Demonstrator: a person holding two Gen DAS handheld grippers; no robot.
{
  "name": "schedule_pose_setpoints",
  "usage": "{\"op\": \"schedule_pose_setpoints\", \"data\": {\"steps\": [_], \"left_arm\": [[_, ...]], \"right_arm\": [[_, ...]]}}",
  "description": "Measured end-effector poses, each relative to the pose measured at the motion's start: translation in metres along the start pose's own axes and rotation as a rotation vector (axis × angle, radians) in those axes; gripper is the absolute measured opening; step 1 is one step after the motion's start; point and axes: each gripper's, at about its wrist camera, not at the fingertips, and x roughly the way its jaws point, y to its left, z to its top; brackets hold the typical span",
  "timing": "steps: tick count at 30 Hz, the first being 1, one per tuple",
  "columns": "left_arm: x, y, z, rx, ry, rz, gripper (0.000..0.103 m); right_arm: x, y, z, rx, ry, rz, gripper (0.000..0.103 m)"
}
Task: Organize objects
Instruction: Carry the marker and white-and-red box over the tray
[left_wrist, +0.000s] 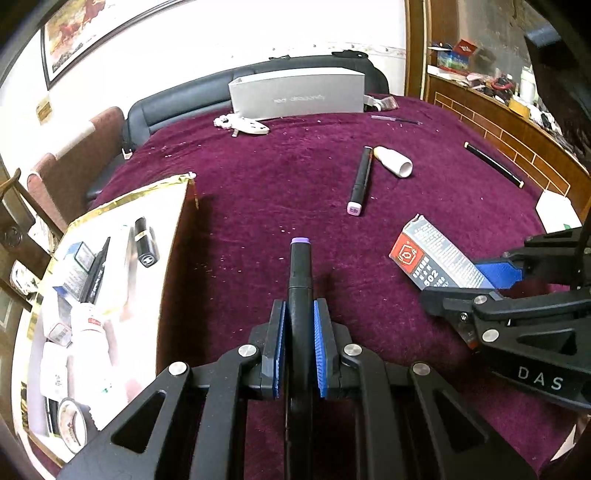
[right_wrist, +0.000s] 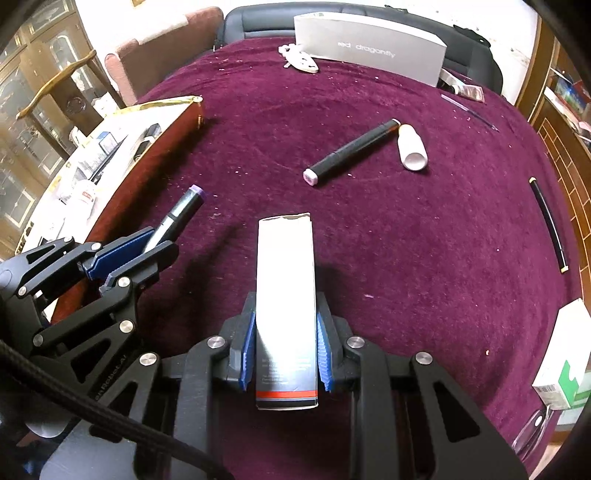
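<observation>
We see both views lit brightly from above and behind, with the white wall (left_wrist: 221, 40) blown out to near pure white. Glare washes over the contents of the gold-rimmed tray (left_wrist: 110, 206) so labels there are hard to read, and the pale face of the small carton (right_wrist: 286, 280) burns out in the right wrist view. Soft shadows fall on the purple cloth (left_wrist: 277, 166) beside the tray and under the gripper frames. Fisheye bending curves every edge, corners go dark, and the far shelves (left_wrist: 480, 74) look soft and smeared.
</observation>
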Motion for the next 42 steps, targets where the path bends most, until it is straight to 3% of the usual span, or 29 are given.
{"op": "schedule_pose_setpoints", "data": {"steps": [18,35,42], "left_arm": [[-0.020,0.026,-0.007,-0.054,-0.042,0.028,0.012],[-0.027,0.068,-0.017,-0.133,-0.064,0.064,0.012],[-0.034,0.078,-0.021,-0.158,-0.084,0.028,0.013]], "right_arm": [[-0.010,0.022,0.004,-0.032,-0.023,0.003,0.025],[-0.009,0.068,0.020,-0.121,-0.019,0.005,0.025],[-0.008,0.087,0.027,-0.156,-0.018,0.011,0.025]]}}
